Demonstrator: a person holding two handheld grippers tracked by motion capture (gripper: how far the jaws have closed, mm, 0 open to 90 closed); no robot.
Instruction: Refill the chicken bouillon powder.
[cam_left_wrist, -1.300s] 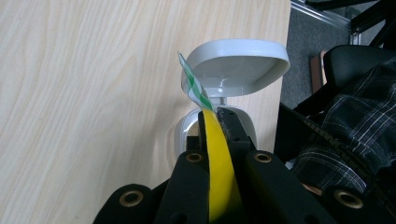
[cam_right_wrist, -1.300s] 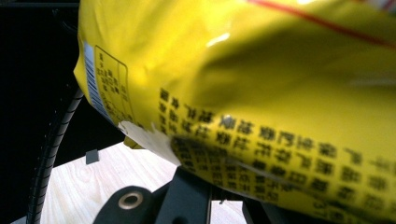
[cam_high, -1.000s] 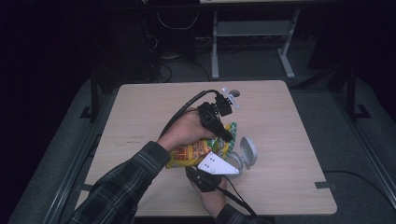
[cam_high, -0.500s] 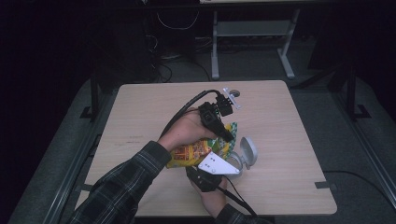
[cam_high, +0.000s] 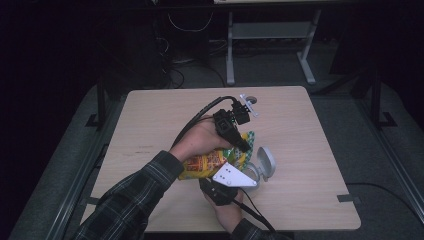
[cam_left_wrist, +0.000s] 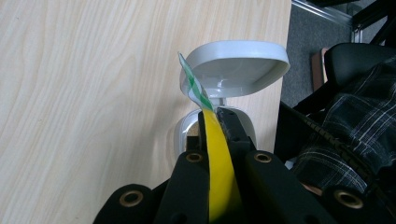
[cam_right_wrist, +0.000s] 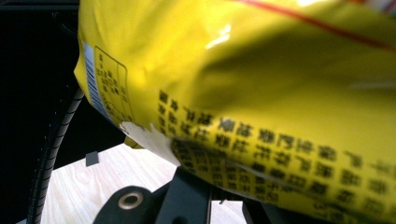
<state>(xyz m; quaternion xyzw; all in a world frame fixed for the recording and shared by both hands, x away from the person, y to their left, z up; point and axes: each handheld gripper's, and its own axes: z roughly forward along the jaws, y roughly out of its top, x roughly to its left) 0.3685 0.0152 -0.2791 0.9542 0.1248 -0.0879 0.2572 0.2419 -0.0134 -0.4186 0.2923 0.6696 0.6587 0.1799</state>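
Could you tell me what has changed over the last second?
Nothing has visibly changed. The left gripper stays shut on the yellow snack bag, the right gripper stays at the bag's underside, and the open-lidded white container sits where it was.

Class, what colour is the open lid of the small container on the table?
Light grey, plain; the lid shows best in the left gripper view.

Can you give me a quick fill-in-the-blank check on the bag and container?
The left tongs are shut on the ____ snack bag.
The grey container's lid stands ____.
The container rests on the ____ table.
Missing words: yellow; open; wooden.
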